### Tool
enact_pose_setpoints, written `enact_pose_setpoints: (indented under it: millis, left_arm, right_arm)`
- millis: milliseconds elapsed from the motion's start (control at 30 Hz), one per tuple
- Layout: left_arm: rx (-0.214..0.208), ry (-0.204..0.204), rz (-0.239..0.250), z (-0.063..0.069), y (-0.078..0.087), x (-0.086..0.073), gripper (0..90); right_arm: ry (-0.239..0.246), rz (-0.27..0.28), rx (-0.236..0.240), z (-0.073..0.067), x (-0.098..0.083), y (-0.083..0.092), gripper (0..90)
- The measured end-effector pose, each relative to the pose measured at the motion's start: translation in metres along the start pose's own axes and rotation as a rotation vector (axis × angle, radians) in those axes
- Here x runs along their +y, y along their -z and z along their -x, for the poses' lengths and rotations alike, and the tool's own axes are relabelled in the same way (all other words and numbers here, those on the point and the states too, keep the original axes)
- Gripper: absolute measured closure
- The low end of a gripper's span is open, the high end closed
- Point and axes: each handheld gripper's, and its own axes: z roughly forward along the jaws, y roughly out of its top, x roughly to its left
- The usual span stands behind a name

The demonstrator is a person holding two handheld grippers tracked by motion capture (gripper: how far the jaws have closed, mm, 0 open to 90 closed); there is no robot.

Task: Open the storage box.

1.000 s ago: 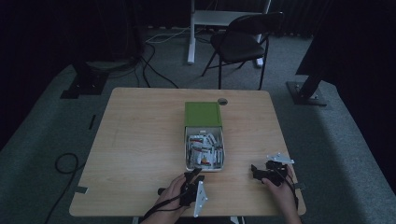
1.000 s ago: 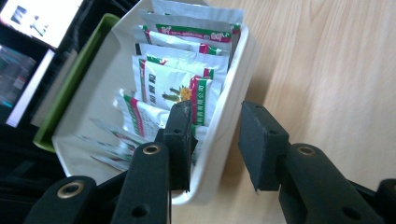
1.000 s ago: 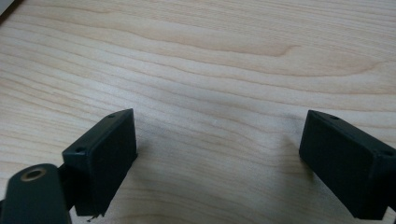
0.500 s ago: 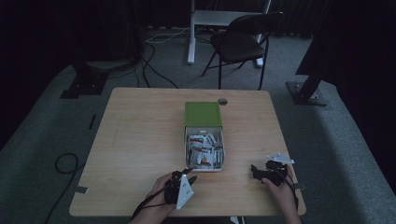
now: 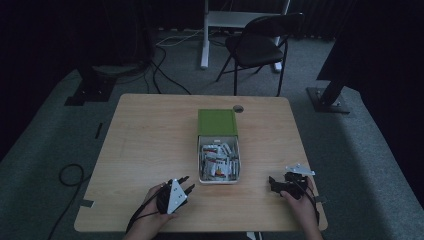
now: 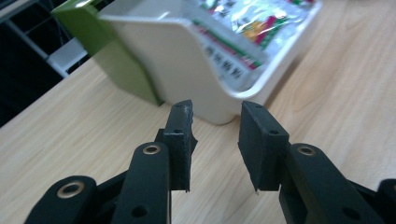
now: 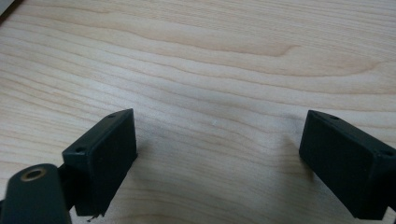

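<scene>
Sachets [image 5: 219,161] fill the white tray [image 5: 202,176] that slides out of the green box [image 5: 216,122], sitting near the middle of the wooden table [image 5: 145,145], toward its near edge. Since 1 second ago the left gripper [image 5: 186,184] has drawn back from the tray's front corner toward 8 o'clock, and it now sits just off that corner, pointing toward 2 o'clock. In the left gripper view its 2 jaws stand a narrow gap apart with nothing between them, the tray's near corner [image 6: 219,109] just beyond their tips, and the gap has not altered over that second. The right gripper [image 5: 272,183] rests where it was at 4 o'clock from the tray, well apart from it; in the right gripper view its jaws stand wide apart over bare wood, holding nothing. My reading is that no sachet has been taken: the left hand has retreated empty, so a fresh approach to the tray is needed before anything comes out.
</scene>
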Motion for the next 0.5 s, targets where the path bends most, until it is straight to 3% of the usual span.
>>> enact_pose_setpoints:
  millis: [67,100,300,367,400,500]
  left_arm:
    - [0.007,0.001,-0.002,-0.002,0.001,-0.001,65.9]
    - [0.019,0.025,-0.004,-0.008,0.003,-0.005,65.9]
    - [0.057,0.087,-0.012,-0.026,0.008,-0.017,65.9]
    - [0.057,0.087,-0.012,-0.026,0.008,-0.017,65.9]
    - [0.066,0.112,-0.029,-0.033,0.010,-0.025,65.9]
    - [0.077,0.133,-0.046,-0.038,0.011,-0.033,65.9]
  right_arm:
    - [0.000,0.000,0.000,0.000,0.000,0.000,10.7]
    - [0.000,0.000,0.000,0.000,0.000,0.000,10.7]
    - [0.000,0.000,0.000,0.000,0.000,0.000,10.7]
    - [0.000,0.000,0.000,0.000,0.000,0.000,10.7]
    - [0.000,0.000,0.000,0.000,0.000,0.000,10.7]
    - [0.000,0.000,0.001,0.000,0.000,0.000,10.7]
